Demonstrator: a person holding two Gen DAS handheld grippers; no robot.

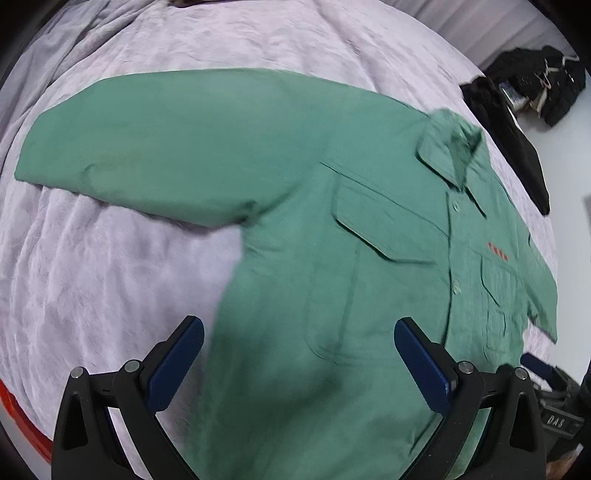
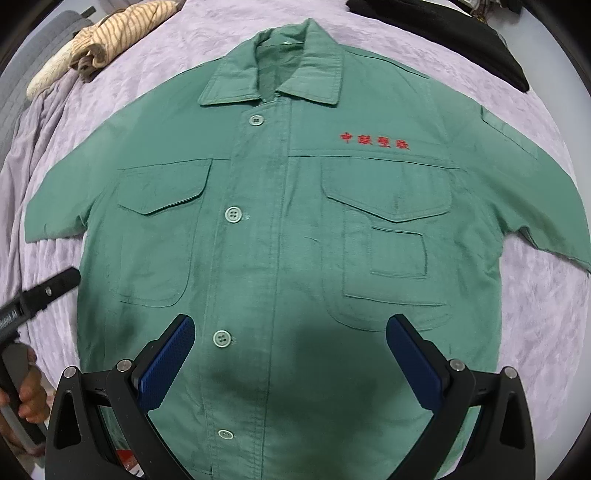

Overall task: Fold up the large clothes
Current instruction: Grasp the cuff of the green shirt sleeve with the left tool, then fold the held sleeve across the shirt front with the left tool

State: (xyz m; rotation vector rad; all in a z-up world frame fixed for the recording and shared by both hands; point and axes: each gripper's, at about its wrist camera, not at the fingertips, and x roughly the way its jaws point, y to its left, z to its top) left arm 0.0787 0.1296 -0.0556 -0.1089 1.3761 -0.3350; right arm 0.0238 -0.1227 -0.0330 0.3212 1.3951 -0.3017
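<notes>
Shirt flat on the bed, both jaws released, no fold made yet.

Nearest in, the right gripper (image 2: 290, 354) hangs over the lower front of the shirt (image 2: 280, 236), jaws spread wide with nothing in them; the left gripper (image 1: 299, 362) does likewise at the shirt's left side, jaws apart and empty, straddling the side seam. One green shirt, spread face up and buttoned across the middle of the bed (image 2: 546, 306): I count four buttons, two flapped chest pockets, one line of red stitching, one collar. The left sleeve (image 1: 147, 147) lies stretched out toward the bed's left edge. By my reckoning the whole job is ahead: sleeves in, sides over, then hem to collar. Farther off, one striped garment (image 2: 122, 33) bunched at the far left corner, dark clothes (image 2: 461, 33) at the far right.
</notes>
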